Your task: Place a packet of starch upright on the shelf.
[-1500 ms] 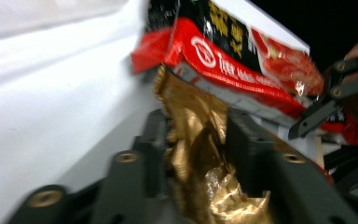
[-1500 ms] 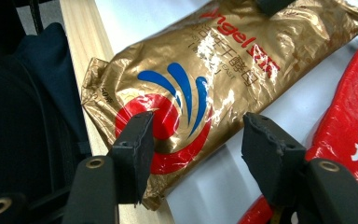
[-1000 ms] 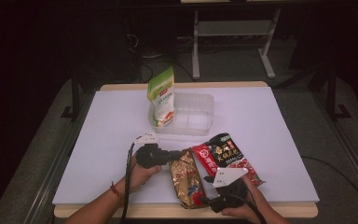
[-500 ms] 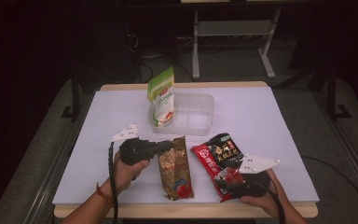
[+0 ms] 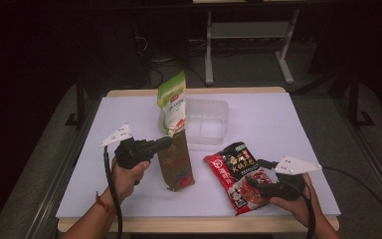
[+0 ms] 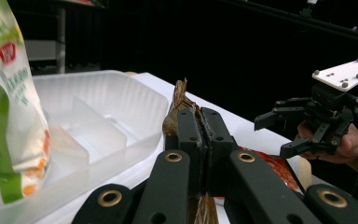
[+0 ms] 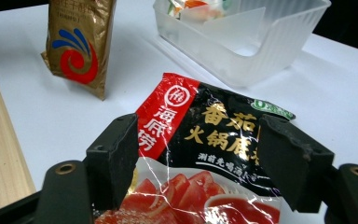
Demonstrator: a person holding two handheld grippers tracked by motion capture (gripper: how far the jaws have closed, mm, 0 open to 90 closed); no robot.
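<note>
My left gripper (image 5: 171, 141) is shut on the top edge of a gold-brown packet (image 5: 176, 162), which hangs upright with its lower end near the table. In the left gripper view the pads (image 6: 199, 126) pinch the crinkled top of the packet (image 6: 179, 100). A red and black soup-base packet (image 5: 236, 172) lies flat at the front right. My right gripper (image 5: 259, 175) is over its near end, open; its jaws have just been opening, and the packet (image 7: 205, 126) lies between them, not pressed.
A clear plastic tray (image 5: 221, 107) stands at the middle back with a green and white packet (image 5: 171, 102) upright in its left end. The table's wooden front edge (image 7: 0, 154) is close to my right gripper. White tabletop stretches to the left and right.
The two packets lay together at the front middle. My left gripper has lifted the gold-brown one upright and to the left; my right gripper has moved the red one to the right.
</note>
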